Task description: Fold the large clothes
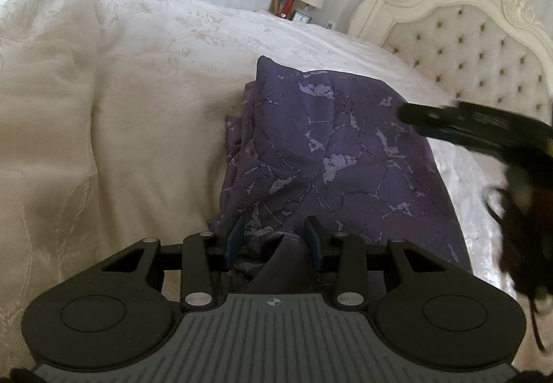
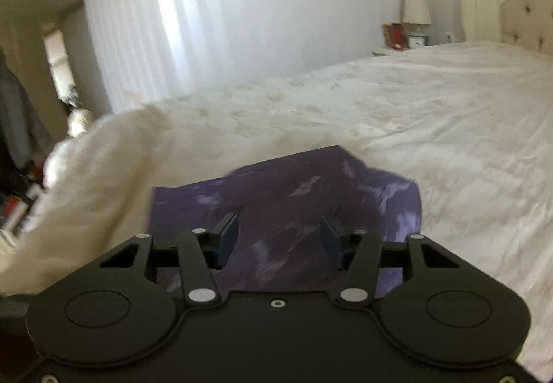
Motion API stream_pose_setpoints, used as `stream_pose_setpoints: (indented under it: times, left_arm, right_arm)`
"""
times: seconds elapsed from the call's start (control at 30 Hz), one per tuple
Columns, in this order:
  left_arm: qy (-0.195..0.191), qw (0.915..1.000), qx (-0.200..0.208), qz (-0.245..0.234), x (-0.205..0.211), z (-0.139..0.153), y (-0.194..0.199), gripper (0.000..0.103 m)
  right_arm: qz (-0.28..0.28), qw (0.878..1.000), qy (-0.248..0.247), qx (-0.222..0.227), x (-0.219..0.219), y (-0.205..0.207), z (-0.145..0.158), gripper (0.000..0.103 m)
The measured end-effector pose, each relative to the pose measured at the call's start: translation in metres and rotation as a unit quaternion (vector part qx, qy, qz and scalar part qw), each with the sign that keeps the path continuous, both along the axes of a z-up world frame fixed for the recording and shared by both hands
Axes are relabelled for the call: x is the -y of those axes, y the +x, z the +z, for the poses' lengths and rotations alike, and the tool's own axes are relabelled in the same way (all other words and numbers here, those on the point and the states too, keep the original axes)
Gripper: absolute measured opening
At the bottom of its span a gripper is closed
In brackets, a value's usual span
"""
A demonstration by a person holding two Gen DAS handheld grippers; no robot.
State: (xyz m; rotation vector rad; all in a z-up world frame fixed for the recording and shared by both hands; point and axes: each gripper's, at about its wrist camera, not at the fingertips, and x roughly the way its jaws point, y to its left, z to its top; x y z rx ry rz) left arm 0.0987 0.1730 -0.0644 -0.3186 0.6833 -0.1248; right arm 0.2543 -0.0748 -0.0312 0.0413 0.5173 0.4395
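Two grippers over purple garment (image 1: 345, 148) on bed (image 1: 155, 72): my left gripper (image 1: 274, 239) pinching bunched near edge; right gripper (image 2: 280, 237) above it, jaws apart, empty.

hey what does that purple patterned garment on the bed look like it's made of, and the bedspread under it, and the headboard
Purple marble-patterned garment: thin woven fabric, matte; it drapes in soft folds. Possibly viscose or cotton, hard to tell.
Cream bedspread: slightly shiny jacquard-like cloth, with a tone-on-tone floral pattern.
Cream button-tufted headboard: padded velvety upholstery inside a carved frame painted off-white, likely wood.
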Motion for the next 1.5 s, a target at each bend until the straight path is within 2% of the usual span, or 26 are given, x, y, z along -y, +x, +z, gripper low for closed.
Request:
stream_pose_setpoints:
  times: [0.17, 0.23, 0.37, 0.47, 0.6, 0.63, 0.7, 0.73, 0.77, 0.83, 0.9, 0.93, 0.97, 1.03, 1.17, 1.3, 1.4, 1.5]
  left_arm:
    - [-0.006, 1.0, 0.001, -0.001, 0.0, -0.002, 0.0, 0.039]
    - [-0.007, 1.0, 0.002, -0.001, -0.001, -0.002, 0.001, 0.039]
    - [-0.005, 1.0, 0.001, 0.0, -0.003, -0.004, 0.002, 0.039]
    - [-0.009, 1.0, 0.001, 0.001, -0.004, -0.004, 0.002, 0.039]
    - [-0.017, 0.9998, 0.006, 0.001, -0.004, -0.002, 0.0, 0.04]
    - [-0.021, 0.9997, 0.009, 0.001, -0.005, -0.002, 0.0, 0.043]
    - [-0.034, 0.9993, 0.018, -0.004, -0.007, -0.003, -0.001, 0.055]
    - [-0.04, 0.9989, 0.024, -0.007, -0.008, -0.004, -0.001, 0.068]
    - [-0.04, 0.9988, 0.028, -0.006, -0.008, -0.004, -0.002, 0.087]
    - [-0.036, 0.9992, 0.02, 0.001, -0.009, -0.006, -0.001, 0.098]
    - [-0.048, 0.9988, 0.009, 0.003, -0.013, -0.01, 0.002, 0.098]
    - [-0.05, 0.9987, 0.006, 0.006, -0.015, -0.011, 0.002, 0.098]
    - [-0.05, 0.9987, 0.005, 0.009, -0.016, -0.011, 0.003, 0.1]
    - [-0.046, 0.9989, 0.002, 0.012, -0.016, -0.012, 0.004, 0.103]
    - [-0.043, 0.999, -0.001, 0.01, -0.016, -0.013, 0.004, 0.103]
    - [-0.047, 0.9988, -0.005, 0.01, -0.016, -0.013, 0.004, 0.103]
    - [-0.05, 0.9987, -0.009, 0.009, -0.016, -0.014, 0.006, 0.103]
    - [-0.054, 0.9984, -0.013, 0.008, -0.017, -0.014, 0.007, 0.103]
  right_arm:
    - [-0.045, 0.997, -0.036, -0.051, -0.01, 0.049, -0.018, 0.056]
    - [-0.049, 0.995, -0.065, -0.063, -0.019, 0.06, -0.029, 0.057]
    - [-0.051, 0.986, -0.152, -0.05, -0.045, 0.062, -0.042, 0.057]
    - [-0.051, 0.983, -0.171, -0.047, -0.051, 0.062, -0.044, 0.057]
    - [-0.05, 0.986, -0.155, -0.045, -0.044, 0.063, -0.042, 0.058]
    - [-0.049, 0.986, -0.151, -0.043, -0.042, 0.061, -0.041, 0.059]
    - [-0.047, 0.987, -0.146, -0.038, -0.04, 0.058, -0.04, 0.062]
    - [-0.047, 0.988, -0.145, -0.035, -0.039, 0.056, -0.039, 0.063]
    - [-0.047, 0.988, -0.145, -0.034, -0.04, 0.055, -0.039, 0.064]
    - [-0.049, 0.987, -0.147, -0.03, -0.039, 0.053, -0.038, 0.065]
    - [-0.051, 0.988, -0.142, -0.028, -0.037, 0.051, -0.036, 0.069]
    - [-0.052, 0.989, -0.136, -0.026, -0.035, 0.049, -0.035, 0.076]
    - [-0.052, 0.99, -0.13, -0.025, -0.033, 0.047, -0.034, 0.092]
    - [-0.045, 0.992, -0.118, -0.027, -0.03, 0.044, -0.033, 0.102]
    - [-0.047, 0.994, -0.099, -0.027, -0.02, 0.034, -0.029, 0.102]
    - [-0.063, 0.997, -0.044, -0.025, 0.004, 0.016, -0.024, 0.102]
    - [-0.086, 0.995, 0.017, -0.039, 0.033, 0.0, -0.023, 0.102]
    - [-0.112, 0.988, 0.084, -0.067, 0.063, -0.012, -0.028, 0.102]
